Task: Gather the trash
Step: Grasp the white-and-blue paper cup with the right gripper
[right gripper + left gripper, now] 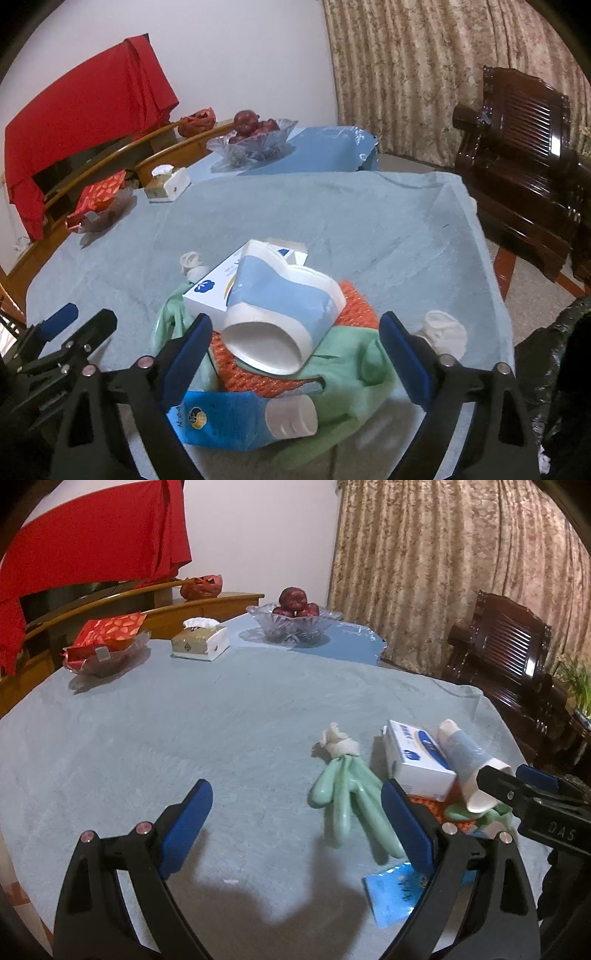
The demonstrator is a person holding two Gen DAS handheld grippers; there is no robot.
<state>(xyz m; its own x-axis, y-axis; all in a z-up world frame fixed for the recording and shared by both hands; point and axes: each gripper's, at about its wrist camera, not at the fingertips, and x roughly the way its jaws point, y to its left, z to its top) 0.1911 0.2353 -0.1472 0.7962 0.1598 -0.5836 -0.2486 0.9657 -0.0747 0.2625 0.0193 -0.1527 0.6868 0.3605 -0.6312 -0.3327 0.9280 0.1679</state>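
A table under a pale blue cloth fills both views. The trash lies heaped near its near right corner. A crushed paper cup lies on its side atop a white box and a scrap of orange wrap, mouth toward the camera. Green gloves spread under and around the heap, one trailing toward the table's middle. A blue pouch with a white cap lies at the near edge, and a crumpled tissue just right of the pile.

The right gripper hangs over the heap with jaws wide apart, nothing clamped; the cup sits in the gap, so it seems lined up to take the cup first. The left gripper also stands open and empty, above bare cloth just left of the pile, probably waiting its turn at the glove.

Along the far edge, well apart, stand a tissue box, a fruit bowl and a dish of red packets, evidently kept items. A dark bag, likely for the trash, shows beyond the table's right edge.
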